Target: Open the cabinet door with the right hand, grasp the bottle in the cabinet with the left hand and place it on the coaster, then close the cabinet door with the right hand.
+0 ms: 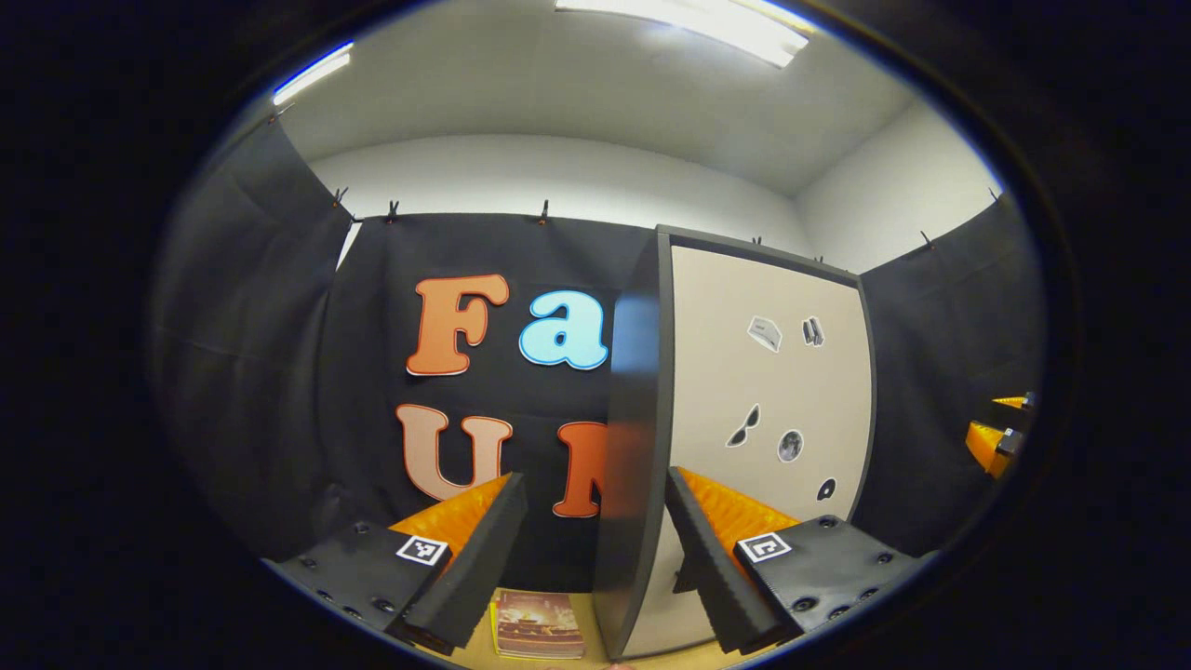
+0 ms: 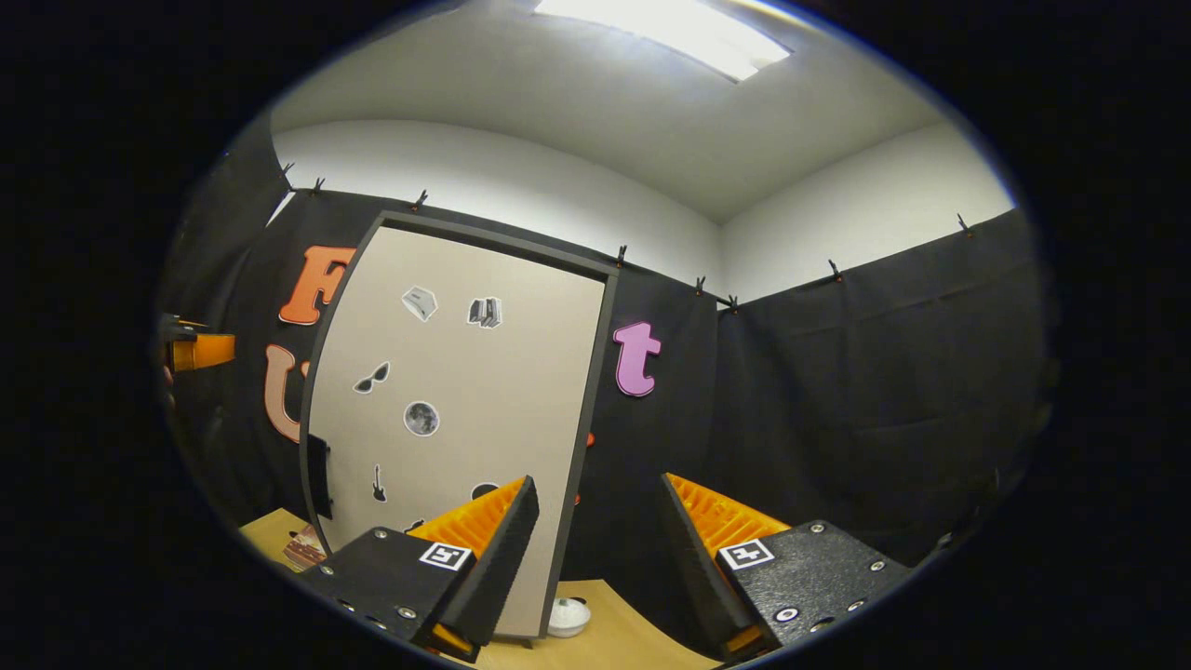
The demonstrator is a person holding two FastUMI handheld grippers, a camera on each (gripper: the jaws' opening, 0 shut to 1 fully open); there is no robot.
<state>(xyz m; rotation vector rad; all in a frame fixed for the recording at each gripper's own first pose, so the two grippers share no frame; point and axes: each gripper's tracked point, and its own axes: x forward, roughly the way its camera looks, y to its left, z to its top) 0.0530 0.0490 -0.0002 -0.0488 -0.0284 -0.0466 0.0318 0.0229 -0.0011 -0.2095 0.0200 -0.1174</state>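
**Both grippers wait in front of a shut cabinet**

The cabinet [image 2: 465, 409] stands upright on the bench [image 2: 614, 642], its pale door [image 2: 484, 391] flush in the dark frame, so the first step, opening it, looks not yet begun. The bottle is presumably inside, behind that door; it cannot be seen, and I cannot tell where in the cabinet it sits.

The right gripper [image 2: 595, 549] is held off to the door's right side, its fingers released and wide apart with nothing between them. It is close to the door's right edge but apart from it. A dark handle [image 2: 318, 476] sits low on the door's left edge, so the hinge is probably on the right, and the right hand would need to cross over to reach that handle.

The left gripper [image 1: 595, 549] faces the cabinet's left corner, fingers likewise spread and empty. In the left gripper view the dark side panel [image 1: 637, 428] rises between them, farther off. Held there, the left hand is near the side where the door should swing open, ready to reach in once it does.

A small white round object [image 2: 568, 616] lies on the bench just by the cabinet's right foot; it may be the coaster, though I cannot be sure. A booklet [image 1: 540, 625] lies flat on the bench left of the cabinet.
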